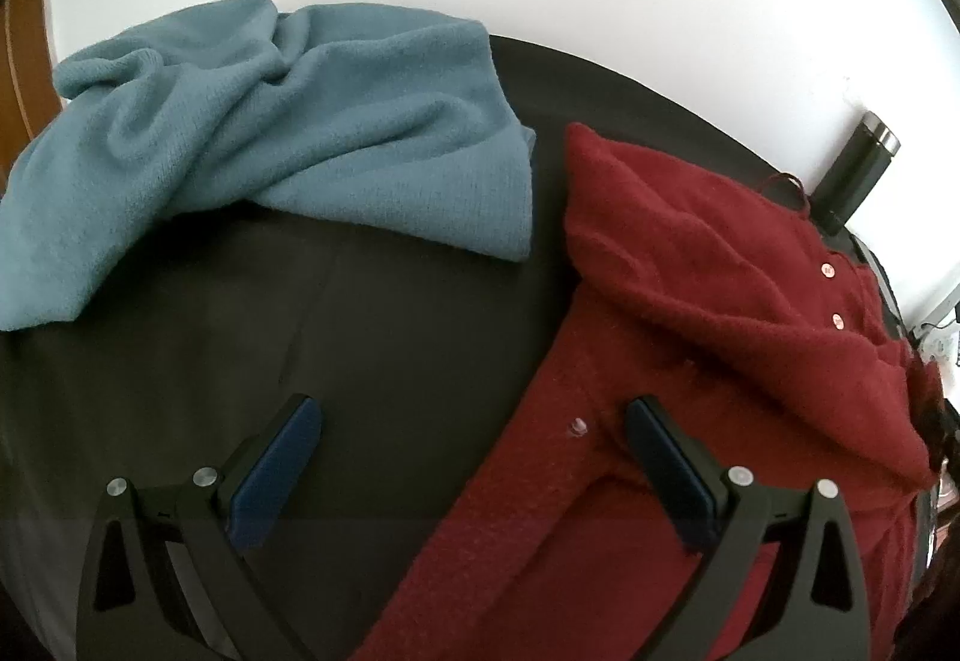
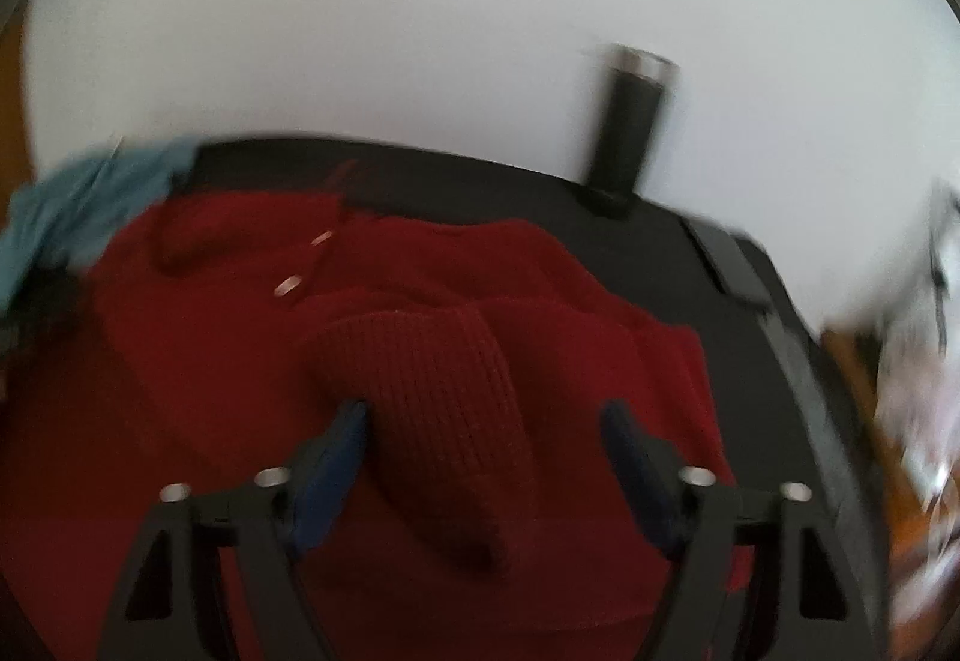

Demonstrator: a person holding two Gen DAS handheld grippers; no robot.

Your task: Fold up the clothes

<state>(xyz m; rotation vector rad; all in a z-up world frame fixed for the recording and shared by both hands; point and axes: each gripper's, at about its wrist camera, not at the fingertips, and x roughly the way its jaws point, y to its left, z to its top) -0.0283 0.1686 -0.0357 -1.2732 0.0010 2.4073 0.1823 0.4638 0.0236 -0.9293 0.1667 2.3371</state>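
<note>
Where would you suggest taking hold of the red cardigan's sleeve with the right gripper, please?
Probably at the ribbed cuff, the raised end of the sleeve lying on the red cardigan. It already sits between the open fingers of the right gripper, so coming straight forward and down lets the pads close across its width. That view is blurred, so edges are uncertain.

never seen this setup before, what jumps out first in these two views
The red cardigan grabs the eye: it lies crumpled on the right of the dark table, with both open grippers, left and right, over it. A rumpled blue sweater lies at the table's far left. A dark tumbler stands at the far edge against the white wall.
</note>
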